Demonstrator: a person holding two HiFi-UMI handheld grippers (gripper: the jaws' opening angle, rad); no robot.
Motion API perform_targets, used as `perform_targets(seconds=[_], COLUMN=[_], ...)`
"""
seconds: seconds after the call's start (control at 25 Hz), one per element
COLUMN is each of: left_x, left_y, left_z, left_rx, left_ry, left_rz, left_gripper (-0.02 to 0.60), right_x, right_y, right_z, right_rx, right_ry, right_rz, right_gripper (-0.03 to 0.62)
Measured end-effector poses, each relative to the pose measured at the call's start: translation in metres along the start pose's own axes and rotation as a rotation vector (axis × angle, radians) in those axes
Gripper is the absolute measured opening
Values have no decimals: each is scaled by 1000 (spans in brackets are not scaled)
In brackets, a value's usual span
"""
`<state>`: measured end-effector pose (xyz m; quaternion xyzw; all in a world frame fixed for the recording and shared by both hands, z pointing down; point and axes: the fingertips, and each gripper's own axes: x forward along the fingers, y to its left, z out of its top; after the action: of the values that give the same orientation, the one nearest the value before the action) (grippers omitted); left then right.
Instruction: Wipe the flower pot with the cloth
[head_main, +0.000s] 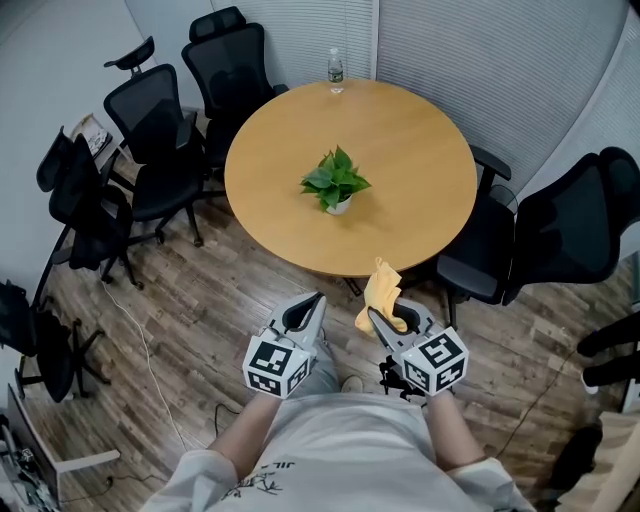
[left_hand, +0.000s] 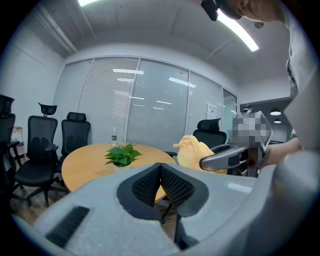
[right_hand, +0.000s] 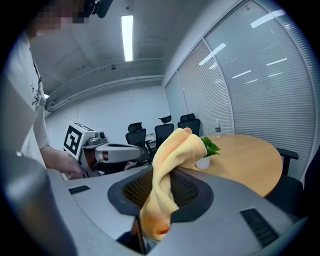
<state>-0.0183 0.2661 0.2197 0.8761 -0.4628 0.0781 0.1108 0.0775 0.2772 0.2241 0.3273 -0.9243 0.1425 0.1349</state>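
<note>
1. Right claw is squeezing a yellow cloth between its two jaws. The cloth is sticking up out of the jaws and flopping over at the top.
2. Left claw is pressing its two jaws tight together, and nothing is sitting between them.
3. Both claws are hanging side by side in front of the person, over the wood floor, just short of the near edge of the table.
4. A small white flower pot is standing upright near the middle of the round wooden table, with green leaves growing out of it.
5. The cloth is not touching the flower pot; the two are sitting well apart.
6. A water bottle is standing at the far edge of the table.
7. Black chairs are sitting around the table.
</note>
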Motion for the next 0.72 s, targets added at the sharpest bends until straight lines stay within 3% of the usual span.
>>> perform_targets(seconds=[0.72], left_x=[101], left_y=[120], left_z=[50], left_rx=[25], left_ry=[-49], left_rz=[-136], left_gripper=[11], right_x=[123], right_y=[-84], right_z=[67], right_rx=[14], right_ry=[-1], right_rz=[-93], right_gripper=[84])
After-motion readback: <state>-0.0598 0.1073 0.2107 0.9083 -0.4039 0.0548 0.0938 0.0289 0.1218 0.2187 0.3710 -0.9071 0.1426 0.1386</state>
